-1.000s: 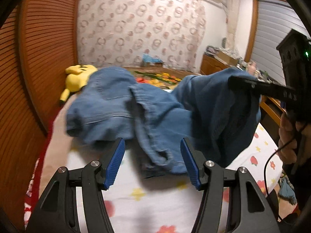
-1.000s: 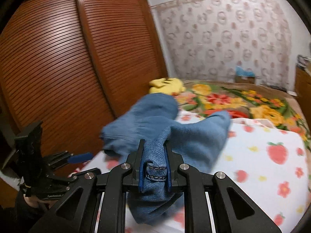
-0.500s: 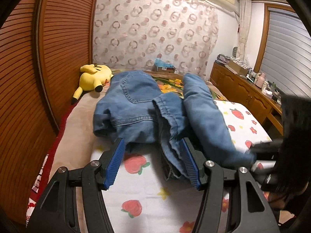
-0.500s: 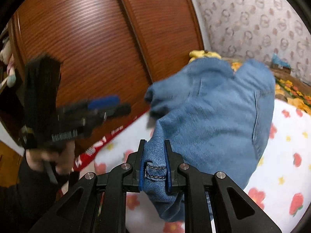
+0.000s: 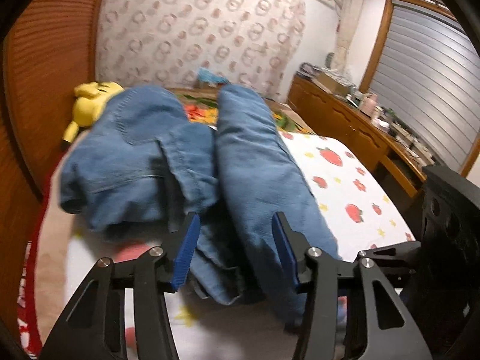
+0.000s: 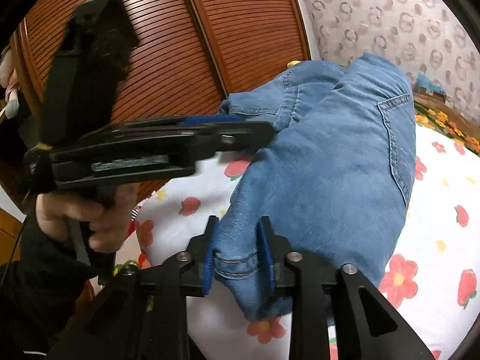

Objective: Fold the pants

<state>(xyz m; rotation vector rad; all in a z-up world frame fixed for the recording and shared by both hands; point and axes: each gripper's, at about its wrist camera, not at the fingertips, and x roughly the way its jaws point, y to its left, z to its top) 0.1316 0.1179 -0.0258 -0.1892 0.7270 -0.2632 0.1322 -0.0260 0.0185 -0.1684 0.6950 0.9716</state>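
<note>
Right gripper (image 6: 238,250) grips the near hem of the pants (image 6: 330,156); left gripper (image 5: 234,252) stands open around their crumpled leg. No writing is readable.

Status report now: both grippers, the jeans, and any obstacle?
Left gripper open, poised over loose denim. Right gripper shut on jeans hem. Jeans bunched on strawberry sheet, not flat. Yellow plush at far end, partly behind jeans.

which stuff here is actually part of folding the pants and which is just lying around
Part of the job:
- blue jeans
- right gripper, shut on the jeans' hem
- left gripper, open

Just lying about:
- yellow plush toy
- strawberry-print sheet
- cluttered wooden dresser
</note>
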